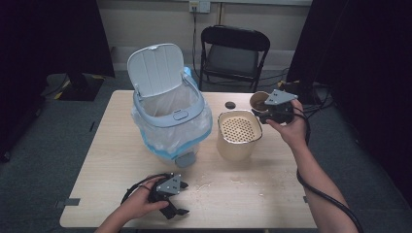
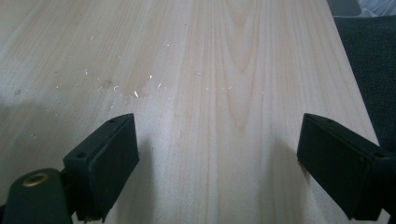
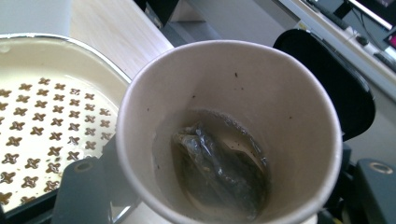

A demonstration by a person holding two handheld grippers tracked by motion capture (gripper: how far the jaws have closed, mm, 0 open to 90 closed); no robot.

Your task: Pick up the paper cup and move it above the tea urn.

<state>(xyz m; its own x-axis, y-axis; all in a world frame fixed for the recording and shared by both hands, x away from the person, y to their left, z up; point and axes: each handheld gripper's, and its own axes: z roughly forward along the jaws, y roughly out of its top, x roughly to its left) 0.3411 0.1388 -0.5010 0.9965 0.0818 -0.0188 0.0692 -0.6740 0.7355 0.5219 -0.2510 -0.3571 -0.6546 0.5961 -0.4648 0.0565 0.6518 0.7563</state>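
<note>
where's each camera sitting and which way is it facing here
High view: fixed above the person's side, looking forward and down on the table; both forearms, left gripper and right gripper show.
Left gripper view: rides the left gripper, looking along the bare tabletop with crumbs; its two black jaws stand wide apart.
Right gripper view: rides the right gripper, looking down into the paper cup it holds, with a wet tea bag inside.
Shared: the perforated strainer pot appears in the high and right gripper views.
</note>
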